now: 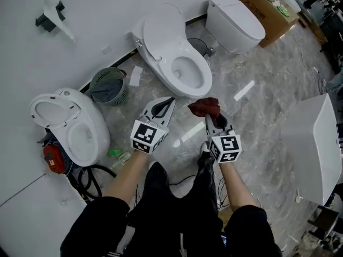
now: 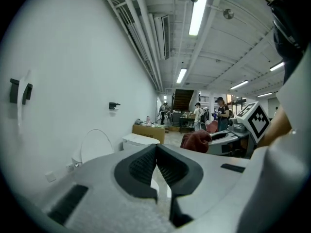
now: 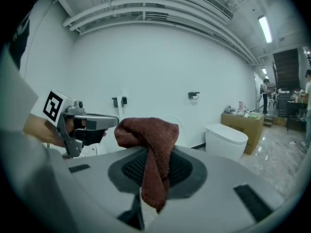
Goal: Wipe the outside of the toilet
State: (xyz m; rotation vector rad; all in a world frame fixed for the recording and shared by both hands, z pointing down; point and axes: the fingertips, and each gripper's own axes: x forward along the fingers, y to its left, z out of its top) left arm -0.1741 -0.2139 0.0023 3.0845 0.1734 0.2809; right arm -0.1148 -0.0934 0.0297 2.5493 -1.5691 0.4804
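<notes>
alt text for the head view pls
Looking steeply down at a marble floor: the right tool is shut on a dark red cloth, and the left tool is shut and empty. Just ahead stands a white toilet with its lid up, a green bin beside it.

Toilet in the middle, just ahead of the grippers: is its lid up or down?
Up. The lid stands raised behind the bowl, and the toilet shows its bowl opening uncovered in the head view.
</notes>
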